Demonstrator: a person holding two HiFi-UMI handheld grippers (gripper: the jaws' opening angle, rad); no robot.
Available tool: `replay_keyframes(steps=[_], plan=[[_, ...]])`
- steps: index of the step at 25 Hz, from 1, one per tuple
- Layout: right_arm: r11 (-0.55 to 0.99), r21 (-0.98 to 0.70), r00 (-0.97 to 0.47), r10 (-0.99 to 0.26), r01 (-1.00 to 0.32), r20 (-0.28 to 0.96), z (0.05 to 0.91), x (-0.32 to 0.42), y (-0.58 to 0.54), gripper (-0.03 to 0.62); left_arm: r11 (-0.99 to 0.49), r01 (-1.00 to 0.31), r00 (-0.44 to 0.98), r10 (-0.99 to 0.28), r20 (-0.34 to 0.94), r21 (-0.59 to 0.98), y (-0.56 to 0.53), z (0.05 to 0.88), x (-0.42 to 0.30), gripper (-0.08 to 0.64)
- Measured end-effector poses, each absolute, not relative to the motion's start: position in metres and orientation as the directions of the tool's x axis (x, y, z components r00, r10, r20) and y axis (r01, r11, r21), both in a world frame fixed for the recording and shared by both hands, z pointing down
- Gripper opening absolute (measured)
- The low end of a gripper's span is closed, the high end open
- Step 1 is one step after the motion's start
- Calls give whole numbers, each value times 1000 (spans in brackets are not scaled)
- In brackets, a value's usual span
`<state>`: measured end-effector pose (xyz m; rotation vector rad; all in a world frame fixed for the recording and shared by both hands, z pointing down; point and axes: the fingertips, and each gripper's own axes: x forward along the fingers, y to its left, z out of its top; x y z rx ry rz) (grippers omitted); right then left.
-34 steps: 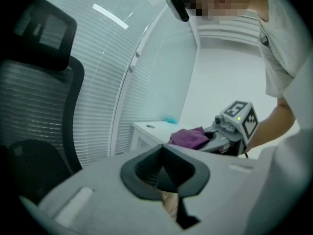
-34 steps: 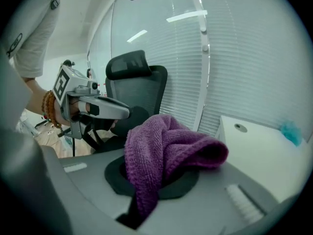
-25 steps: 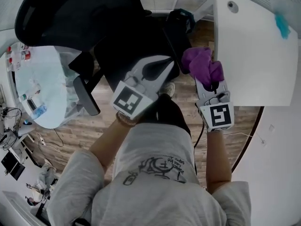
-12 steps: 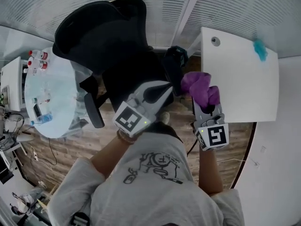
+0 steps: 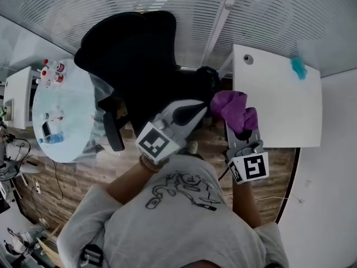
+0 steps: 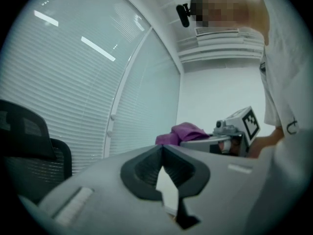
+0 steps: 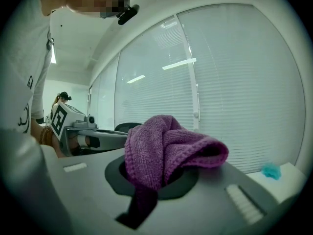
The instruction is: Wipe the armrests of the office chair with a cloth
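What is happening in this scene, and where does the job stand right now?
A person stands over a black office chair, with a gripper in each hand. The right gripper is shut on a bunched purple cloth and holds it in the air beside a white table. The left gripper is shut with nothing in it. The cloth touches no armrest, so wiping does not look under way.

Bunched purple cloth, clamped in the right tool, beside upright black office chair, left armrest well apart.
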<state>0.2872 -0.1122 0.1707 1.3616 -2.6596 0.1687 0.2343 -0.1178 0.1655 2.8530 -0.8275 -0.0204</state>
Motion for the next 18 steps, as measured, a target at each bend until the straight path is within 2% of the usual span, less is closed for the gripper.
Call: replay_keyframes(steps=[9, 18], plan=[[572, -54, -572, -803, -819, 165, 161, 301, -98, 32, -828, -542, 838, -545, 23, 144, -106, 153, 242, 0], [659, -47, -657, -737, -750, 157, 161, 284, -78, 34, -765, -628, 776, -631, 30, 141, -82, 157, 229, 0]])
